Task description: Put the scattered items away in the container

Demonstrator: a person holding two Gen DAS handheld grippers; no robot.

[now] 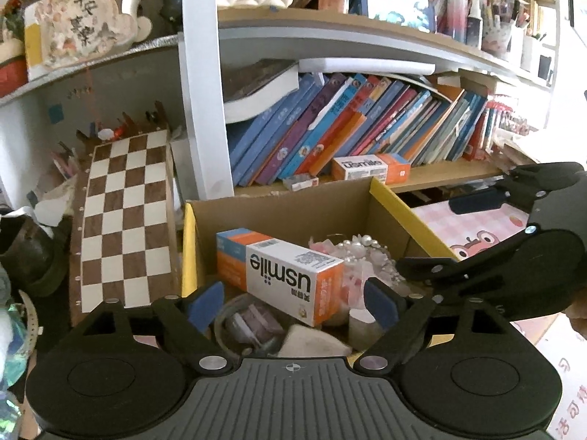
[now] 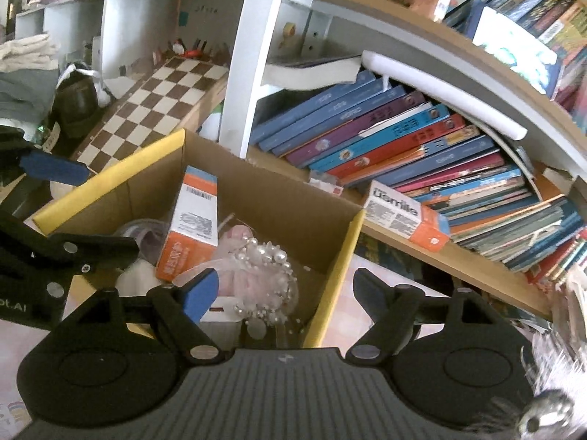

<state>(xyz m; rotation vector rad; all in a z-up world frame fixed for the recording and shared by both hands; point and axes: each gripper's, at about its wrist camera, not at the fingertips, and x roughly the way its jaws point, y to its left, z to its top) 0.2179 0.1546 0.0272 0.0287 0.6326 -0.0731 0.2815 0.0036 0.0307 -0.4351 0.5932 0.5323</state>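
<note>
We are holding both tongs over the cardboard box (image 1: 279, 209), which is sitting on the floor against the foot of the bookshelf. The left tongs (image 1: 293, 302) are standing apart and empty above the box's near side; the right tongs (image 2: 284, 286) are likewise apart and holding nothing, straddling the box's yellow-edged right wall.

Inside the box we are seeing a usmile carton (image 1: 282, 275) lying tilted across the middle, a pearl hair ornament (image 2: 264, 267) just beside it toward the right wall, and a round clear case (image 1: 249, 322) under the carton's near end. So we are judging that a placing step is done and we are looking for the next stray item.

The likeliest candidate is the second usmile carton (image 2: 407, 216), lying on the lowest shelf board just beyond the box's far right corner, in front of the leaning books (image 2: 403, 139). A small eraser-like pack (image 2: 326, 183) is lying near it.

Reaching it is calling for the right tongs to lift clear of the box wall first. The chessboard (image 1: 124, 220) is leaning at the box's left side, well away from that reach.
</note>
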